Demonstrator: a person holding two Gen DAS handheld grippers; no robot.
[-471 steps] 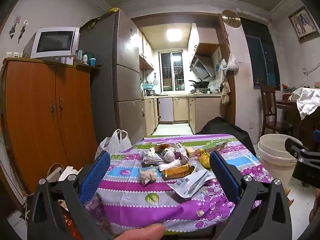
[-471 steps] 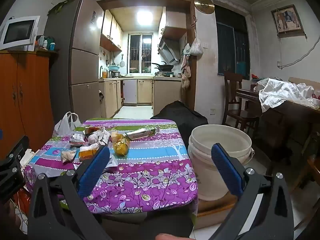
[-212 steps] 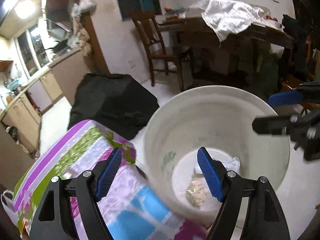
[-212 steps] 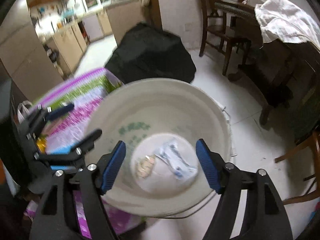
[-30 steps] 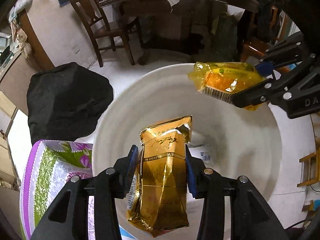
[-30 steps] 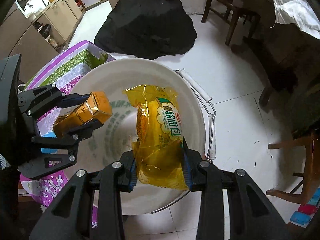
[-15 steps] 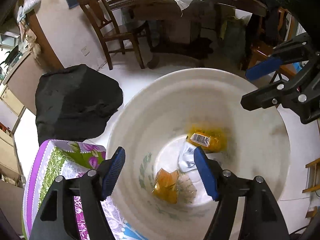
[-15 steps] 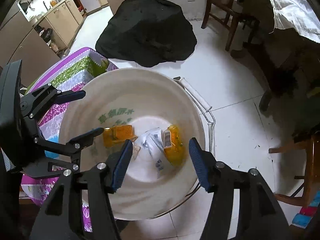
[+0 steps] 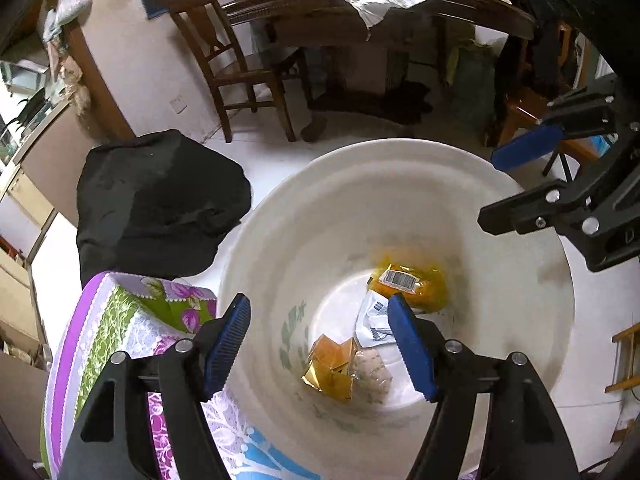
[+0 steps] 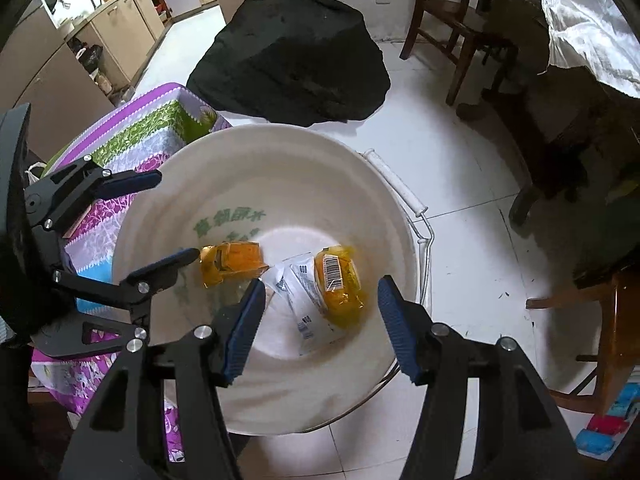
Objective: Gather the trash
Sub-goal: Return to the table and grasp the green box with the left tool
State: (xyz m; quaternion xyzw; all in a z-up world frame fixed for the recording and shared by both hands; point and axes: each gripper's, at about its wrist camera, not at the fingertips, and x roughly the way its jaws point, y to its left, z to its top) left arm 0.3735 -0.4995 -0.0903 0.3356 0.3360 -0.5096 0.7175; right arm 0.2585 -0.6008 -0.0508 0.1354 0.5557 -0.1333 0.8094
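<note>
Both packets gone from the claws since a second ago: the gold packet [image 9: 330,368] that the left claw [image 9: 320,346] held and the yellow snack bag [image 10: 339,286] that the right claw [image 10: 322,326] held now lie at the bottom of the white bucket [image 10: 384,184]. Both claws released, jaws spread wide, nothing between them, hovering above the bucket mouth.

Meaning: this drop is done, second load in. Judging from the task, next is back to the tabletop [image 9: 120,320] for more trash; the tabletop's top surface is mostly out of view here, so what's left can't be told.

Bucket contents, four items: gold packet near the printed side of the wall, pale crumpled packet [image 9: 370,372] touching it, white wrapper [image 10: 304,292] in the middle, yellow snack bag barcode-up partly on the wrapper. Bucket stands on the floor, hard against the tabletop's corner, wire handle [image 10: 416,220] hanging down outside.
</note>
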